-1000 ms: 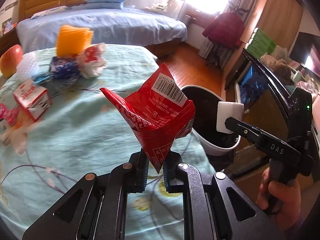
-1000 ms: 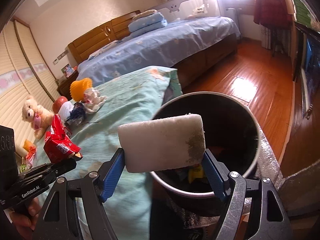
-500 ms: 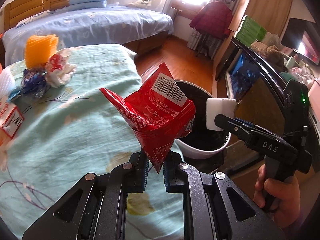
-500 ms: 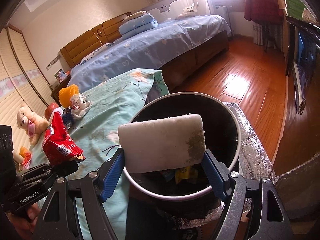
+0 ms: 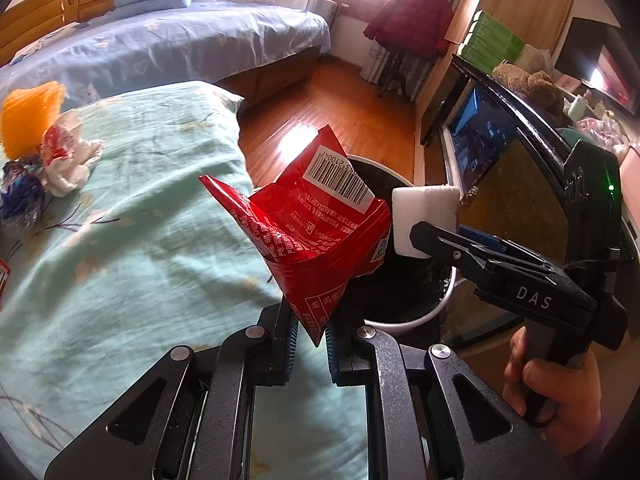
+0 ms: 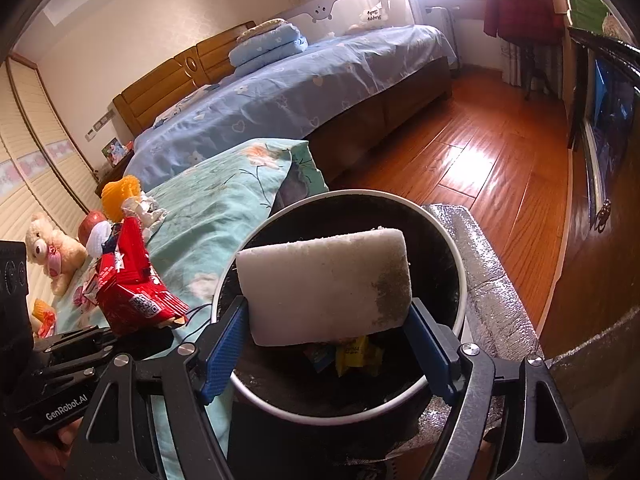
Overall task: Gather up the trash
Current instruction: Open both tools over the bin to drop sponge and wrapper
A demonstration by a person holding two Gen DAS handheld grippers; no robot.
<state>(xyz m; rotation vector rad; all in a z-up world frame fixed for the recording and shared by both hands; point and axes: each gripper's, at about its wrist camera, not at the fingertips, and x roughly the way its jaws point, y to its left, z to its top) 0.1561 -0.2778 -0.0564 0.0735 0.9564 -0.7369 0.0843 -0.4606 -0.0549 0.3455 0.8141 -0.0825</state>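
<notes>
At the centre of my right wrist view sits the round bin (image 6: 448,248), white-rimmed with a black liner; low inside it I see a yellow wrapper (image 6: 354,354) and a blue-and-red scrap (image 6: 320,354) among darker litter I can't make out. My right gripper (image 6: 326,344) is spread fairly wide, its blue pads pressed on both ends of a white foam block (image 6: 324,286), soiled grey-green at its right end, held over the bin's mouth. In the left wrist view the same block (image 5: 424,220) shows at centre right, above the bin's rim (image 5: 404,322).

My left gripper (image 5: 308,330) is nearly closed, pinching the bottom corner of a torn-open red snack packet (image 5: 316,240) with a barcode label, held upright just left of the bin, its right edge overlapping the rim in the frame. At the left of that frame, on the teal floral cover (image 5: 140,248), lie a crumpled white-and-red wrapper (image 5: 66,156), a blue wrapper (image 5: 20,196) and an orange foam net (image 5: 32,116).
</notes>
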